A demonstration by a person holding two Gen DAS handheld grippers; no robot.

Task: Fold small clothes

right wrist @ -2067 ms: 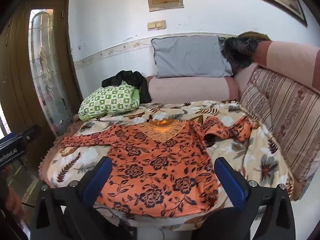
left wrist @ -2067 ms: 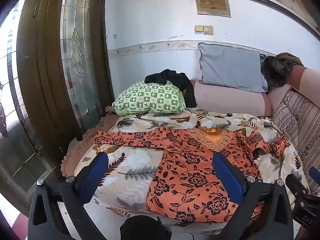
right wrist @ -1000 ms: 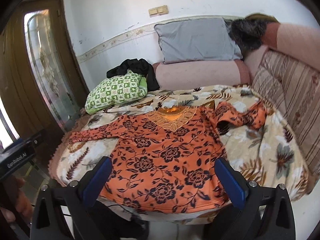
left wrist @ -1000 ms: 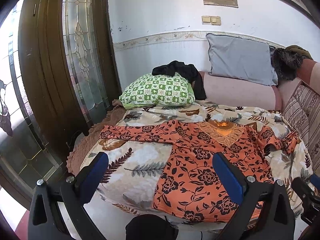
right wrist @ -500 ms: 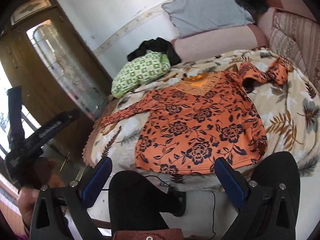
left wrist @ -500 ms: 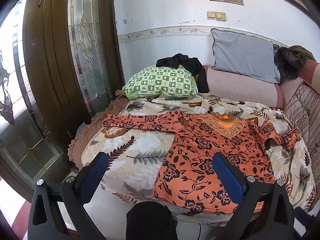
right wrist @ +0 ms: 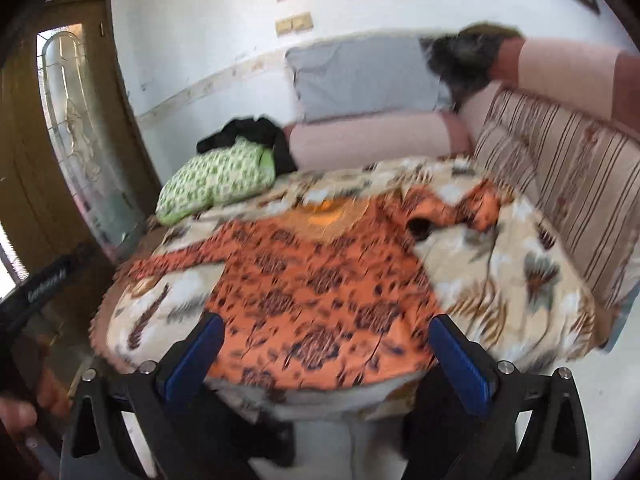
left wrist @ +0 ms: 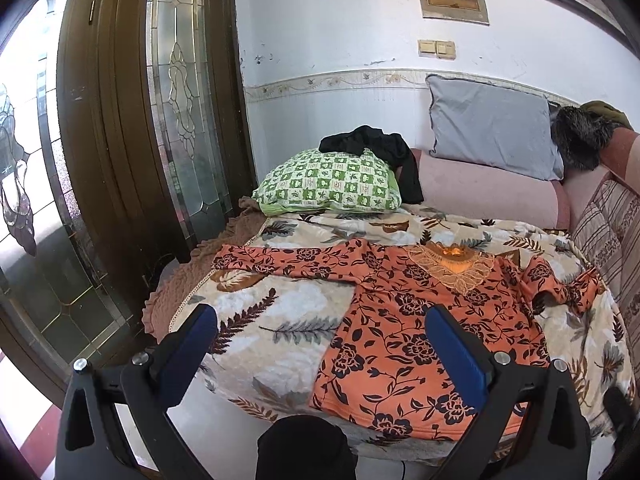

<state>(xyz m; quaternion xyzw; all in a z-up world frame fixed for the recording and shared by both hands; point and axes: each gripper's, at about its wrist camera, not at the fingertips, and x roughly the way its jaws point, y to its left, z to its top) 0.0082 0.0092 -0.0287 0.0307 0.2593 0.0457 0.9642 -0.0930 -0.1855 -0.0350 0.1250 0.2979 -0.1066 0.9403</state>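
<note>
An orange long-sleeved top with black flowers [left wrist: 416, 320] lies flat, front up, on a leaf-patterned blanket [left wrist: 280, 320]. Its left sleeve [left wrist: 280, 260] stretches out straight; its right sleeve [left wrist: 568, 288] is crumpled. It also shows, blurred, in the right wrist view [right wrist: 320, 280]. My left gripper [left wrist: 322, 322] is open and empty, held back from the near edge. My right gripper [right wrist: 326, 336] is open and empty, above the hem edge. The left gripper's body [right wrist: 44, 284] shows at the right wrist view's left edge.
A green checked pillow [left wrist: 332, 184] with a black garment [left wrist: 376, 148] on it lies at the back. A grey cushion [left wrist: 492, 128] leans on the pink sofa back [left wrist: 488, 192]. A striped sofa side [right wrist: 568, 184] is at the right. A wooden glass door [left wrist: 120, 120] stands left.
Both grippers stayed open and empty. The right wrist view swung down towards the floor and my legs, then back up to the top, and is now motion-blurred. The left view shifted slightly.
</note>
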